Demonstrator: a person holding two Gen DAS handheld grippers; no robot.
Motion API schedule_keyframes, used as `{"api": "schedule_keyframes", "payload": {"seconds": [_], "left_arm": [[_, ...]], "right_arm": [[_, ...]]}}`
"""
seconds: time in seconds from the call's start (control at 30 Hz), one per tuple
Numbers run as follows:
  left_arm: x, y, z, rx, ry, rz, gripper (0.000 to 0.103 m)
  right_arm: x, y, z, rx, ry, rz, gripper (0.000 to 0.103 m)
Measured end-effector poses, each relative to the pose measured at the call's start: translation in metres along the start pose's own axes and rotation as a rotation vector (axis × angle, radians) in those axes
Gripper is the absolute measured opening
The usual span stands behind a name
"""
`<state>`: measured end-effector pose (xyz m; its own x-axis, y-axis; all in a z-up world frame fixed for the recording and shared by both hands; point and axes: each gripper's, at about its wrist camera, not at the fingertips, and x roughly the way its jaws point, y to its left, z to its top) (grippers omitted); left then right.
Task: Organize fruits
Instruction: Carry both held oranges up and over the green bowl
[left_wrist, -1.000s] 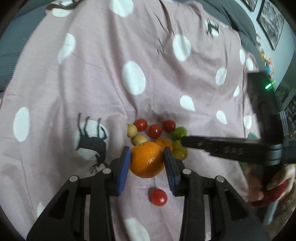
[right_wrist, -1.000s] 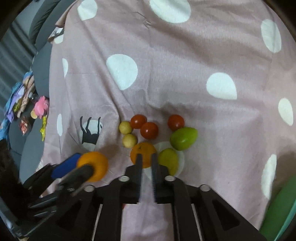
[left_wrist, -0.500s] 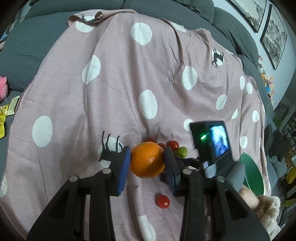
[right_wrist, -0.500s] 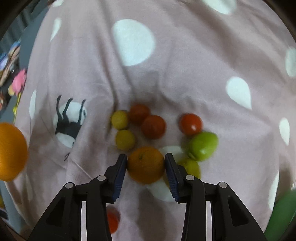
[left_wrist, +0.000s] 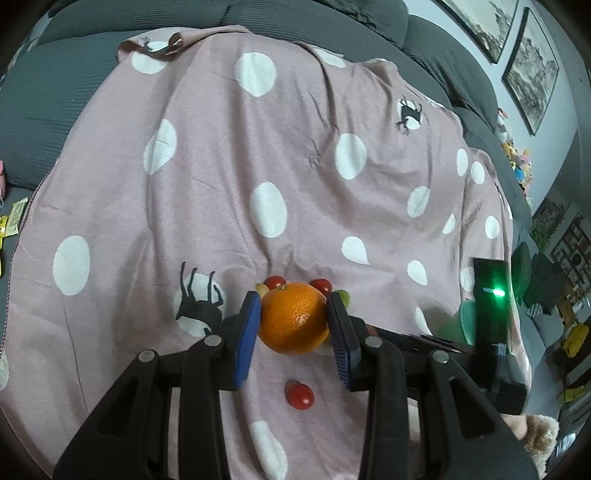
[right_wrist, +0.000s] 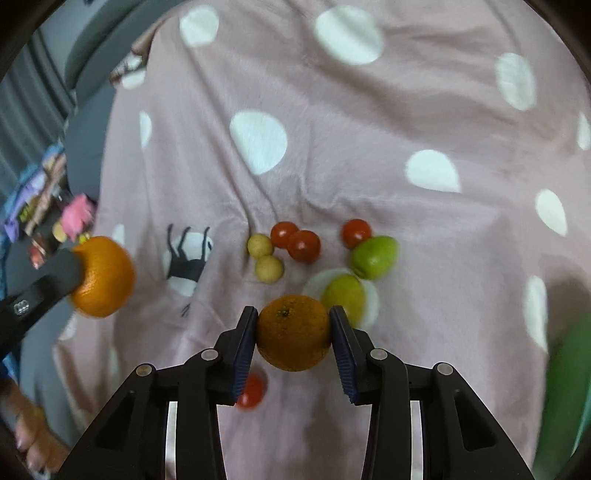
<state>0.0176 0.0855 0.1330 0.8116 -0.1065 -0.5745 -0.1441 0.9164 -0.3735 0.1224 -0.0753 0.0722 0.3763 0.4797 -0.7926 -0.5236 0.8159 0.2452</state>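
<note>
Two oranges are in hand and the rest of the fruit is not yet sorted, so the job looks to be in its early or middle part. The left gripper (left_wrist: 293, 326) is clamped on a large orange (left_wrist: 294, 318), its blue pads pressed to both sides and the fruit lifted clear of the cloth. The right gripper (right_wrist: 293, 334) has its pads against a second, smaller and darker orange (right_wrist: 293, 336) at its tips; whether this one is off the cloth cannot be told. Just beyond the right gripper's tips lie the loose pieces: two green fruits (right_wrist: 373, 256), one of them paler and yellower, just ahead and to the right; three cherry tomatoes (right_wrist: 303, 245) farther ahead; and two small yellowish round fruits (right_wrist: 269, 268) ahead and slightly left. One more cherry tomato (left_wrist: 300, 395) sits apart, below and behind both grippers' fingertips. A green bowl (left_wrist: 467, 321) shows far to the right of the left gripper, partly hidden by the other tool, and is probably where the fruit should go. Both oranges have dimpled, slightly glossy peel and a round, faintly flattened shape; the tomatoes are smooth and shiny, the green fruits smooth and oval, the yellowish ones matte. Everything rests on a soft, wrinkled pink blanket (left_wrist: 207, 206) with white dots and deer silhouettes, spread over a grey ribbed sofa (left_wrist: 55, 92).
</note>
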Motion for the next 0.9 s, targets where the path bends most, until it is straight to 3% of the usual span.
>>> {"api": "schedule_keyframes", "payload": {"seconds": [0.43,0.9], "left_arm": [[-0.004,-0.021,-0.007,0.042,-0.005,-0.031,0.036],[-0.001,-0.037,-0.013,0.073,0.011,-0.067,0.036]], "right_arm": [[-0.054,-0.053,-0.043,0.175,-0.065,-0.086,0.041],[-0.067,-0.073,-0.05,0.232,-0.181,-0.197,0.041]]}}
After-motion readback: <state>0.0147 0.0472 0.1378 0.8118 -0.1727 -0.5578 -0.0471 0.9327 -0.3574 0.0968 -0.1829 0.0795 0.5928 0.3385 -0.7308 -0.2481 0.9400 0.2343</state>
